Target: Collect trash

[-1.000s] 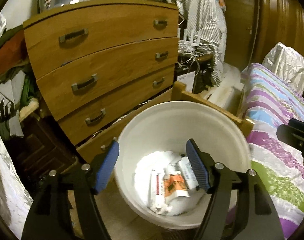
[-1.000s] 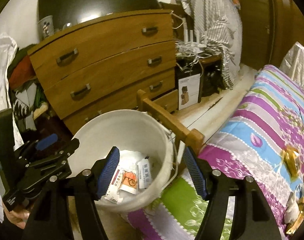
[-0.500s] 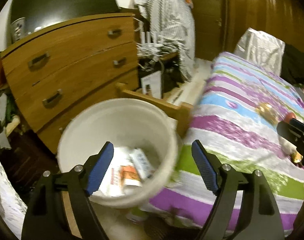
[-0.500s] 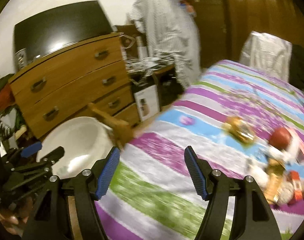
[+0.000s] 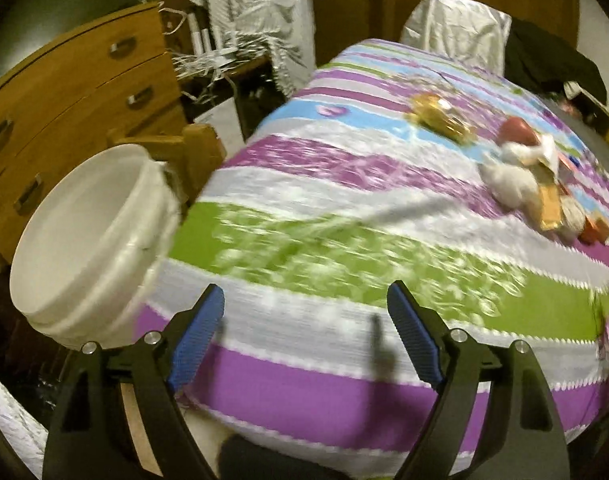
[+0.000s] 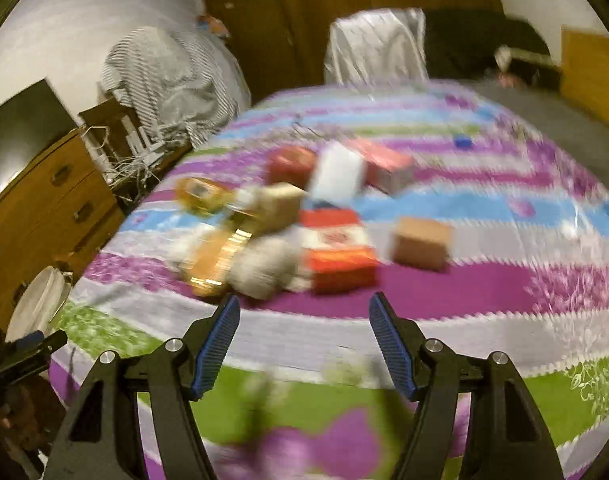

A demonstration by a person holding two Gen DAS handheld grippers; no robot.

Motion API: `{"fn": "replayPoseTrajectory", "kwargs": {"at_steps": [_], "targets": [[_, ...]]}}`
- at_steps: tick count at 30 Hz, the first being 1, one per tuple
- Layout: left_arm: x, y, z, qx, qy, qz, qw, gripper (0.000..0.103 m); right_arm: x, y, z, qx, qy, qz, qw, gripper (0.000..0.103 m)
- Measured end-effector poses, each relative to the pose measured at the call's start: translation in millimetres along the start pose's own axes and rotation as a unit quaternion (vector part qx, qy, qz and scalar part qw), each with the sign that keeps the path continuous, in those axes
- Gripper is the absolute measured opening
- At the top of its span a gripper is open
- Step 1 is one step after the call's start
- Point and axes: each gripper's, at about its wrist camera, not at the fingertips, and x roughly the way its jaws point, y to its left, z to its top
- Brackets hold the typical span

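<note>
Blurred red carton [image 6: 336, 248], print unreadable, among litter on striped bedspread [image 6: 444, 292]

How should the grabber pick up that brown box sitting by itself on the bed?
Probably across the brown box's two short side faces, coming down from above and the near side. It lies flat on the striped bedspread, apart from the pile, so the right gripper, empty, has room on both sides.

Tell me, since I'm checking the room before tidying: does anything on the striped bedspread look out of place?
Yes. A loose heap of trash lies on the purple, green and white striped bedspread: a red-and-white carton, a brown cardboard box, a gold foil wrapper and crumpled white paper. The white plastic bucket stands beside the bed.
</note>
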Motion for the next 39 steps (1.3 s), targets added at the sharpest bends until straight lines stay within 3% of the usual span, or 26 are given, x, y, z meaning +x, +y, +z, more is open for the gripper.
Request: {"fn": "replayPoseTrajectory", "kwargs": {"at_steps": [5, 13, 16, 18, 19, 23, 28, 30, 34, 39], "targets": [[0.3, -24.5, -9.1, 0.002, 0.012, -0.009, 0.9999, 0.08, 42.2, -31.9, 5.7, -0.024, 0.072, 0.034, 0.997, 0.07], [-15.8, -59.7, -6.1, 0.042, -0.026, -0.027, 0.9984, 0.08, 90.0, -28.6, 39.1, -0.035, 0.113, 0.037, 0.992, 0.07], [-15.4, -86.3, -1.2, 0.069, -0.041, -0.063, 0.9948, 0.08, 100.9, -17.6, 48.1, -0.044, 0.109, 0.045, 0.992, 0.07], [-13.5, -108.1, 0.9, 0.094, -0.048, -0.099, 0.9895, 0.08, 107.3, -18.9, 50.0, -0.043, 0.105, 0.044, 0.993, 0.063], [-11.7, -120.8, 2.3, 0.106, -0.051, -0.122, 0.9855, 0.078, 108.1, -20.6, 48.9, -0.04, 0.101, 0.047, 0.993, 0.058], [8.6, -160.2, 14.8, 0.127, -0.043, -0.175, 0.9753, 0.063, 84.5, -32.2, 44.0, -0.01, 0.053, 0.065, 0.996, 0.058], [40.7, -198.0, 30.6, 0.169, -0.041, -0.19, 0.9663, 0.06, 61.6, -55.1, 25.3, 0.05, 0.014, 0.085, 0.995, 0.058], [49.7, -204.3, 38.7, 0.166, -0.024, -0.214, 0.9624, 0.06, 58.1, -58.3, 23.6, 0.062, -0.001, 0.089, 0.994, 0.058], [51.6, -212.5, 51.2, 0.16, -0.031, -0.227, 0.9603, 0.06, 65.5, -54.4, 24.7, 0.06, 0.008, 0.088, 0.994, 0.058], [65.3, -217.5, 59.0, 0.155, -0.002, -0.245, 0.9571, 0.06, 62.3, -63.0, 21.4, 0.07, 0.007, 0.094, 0.993, 0.058]]}}
